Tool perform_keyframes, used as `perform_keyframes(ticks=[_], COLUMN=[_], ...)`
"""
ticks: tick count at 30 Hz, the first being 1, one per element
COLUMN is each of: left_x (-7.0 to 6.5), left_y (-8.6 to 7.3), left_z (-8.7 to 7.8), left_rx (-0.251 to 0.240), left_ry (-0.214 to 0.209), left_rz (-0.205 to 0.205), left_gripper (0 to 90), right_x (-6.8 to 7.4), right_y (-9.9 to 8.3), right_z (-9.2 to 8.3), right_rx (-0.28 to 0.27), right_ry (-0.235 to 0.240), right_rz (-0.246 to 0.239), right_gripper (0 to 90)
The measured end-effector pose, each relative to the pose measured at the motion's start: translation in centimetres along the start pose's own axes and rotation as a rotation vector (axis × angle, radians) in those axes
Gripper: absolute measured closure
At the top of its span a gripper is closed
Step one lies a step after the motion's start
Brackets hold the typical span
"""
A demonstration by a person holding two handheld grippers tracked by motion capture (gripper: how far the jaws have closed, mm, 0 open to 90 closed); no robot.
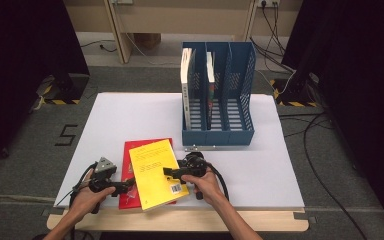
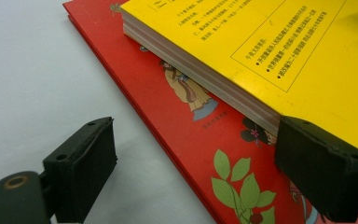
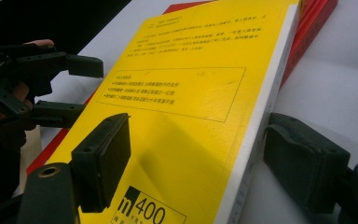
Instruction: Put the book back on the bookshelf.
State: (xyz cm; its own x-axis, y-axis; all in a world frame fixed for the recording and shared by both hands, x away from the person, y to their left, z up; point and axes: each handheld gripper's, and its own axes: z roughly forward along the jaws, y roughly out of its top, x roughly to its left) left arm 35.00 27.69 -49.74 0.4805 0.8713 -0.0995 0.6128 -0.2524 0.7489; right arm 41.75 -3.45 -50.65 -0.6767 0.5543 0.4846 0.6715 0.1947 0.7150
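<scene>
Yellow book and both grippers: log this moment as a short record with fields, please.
yellow book: lies flat, askew on the red book, back cover up
red book: flat on the white table top
left gripper: open, at the left edge of the books, one jaw over the yellow cover
right gripper: open, jaws astride the yellow book's right edge, pads not pressing
file rack: blue, three slots, upright books in the left and middle slots, right slot empty
</scene>
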Motion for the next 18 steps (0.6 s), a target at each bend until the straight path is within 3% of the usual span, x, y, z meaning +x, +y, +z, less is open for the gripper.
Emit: perform_keyframes(ticks=[3, 5, 9, 11, 18], left_x=[0.05, 0.08, 0.20, 0.38, 0.09], left_y=[0.00, 0.01, 0.00, 0.05, -0.03], left_z=[0.05, 0.07, 0.11, 0.17, 0.10], left_rx=[-0.001, 0.000, 0.002, 0.002, -0.002], left_ry=[-0.003, -0.005, -0.012, -0.011, -0.002], left_rz=[-0.003, -0.005, -0.013, -0.010, -0.008], left_gripper=[11.3, 10.9, 10.5, 9.8, 9.8], right_x=[-0.05, -0.22, -0.43, -0.54, -0.50], right_y=[-0.04, -0.19, -0.37, -0.59, -0.59], right_z=[-0.06, -0.15, -0.42, -0.47, -0.41], right_rx=[-0.006, -0.030, -0.064, -0.082, -0.054], right_ry=[-0.006, 0.004, 0.009, 0.021, 0.006], right_rz=[0.004, 0.053, 0.077, 0.115, 0.123], right_gripper=[26.8, 30.6, 35.6, 35.7, 38.9])
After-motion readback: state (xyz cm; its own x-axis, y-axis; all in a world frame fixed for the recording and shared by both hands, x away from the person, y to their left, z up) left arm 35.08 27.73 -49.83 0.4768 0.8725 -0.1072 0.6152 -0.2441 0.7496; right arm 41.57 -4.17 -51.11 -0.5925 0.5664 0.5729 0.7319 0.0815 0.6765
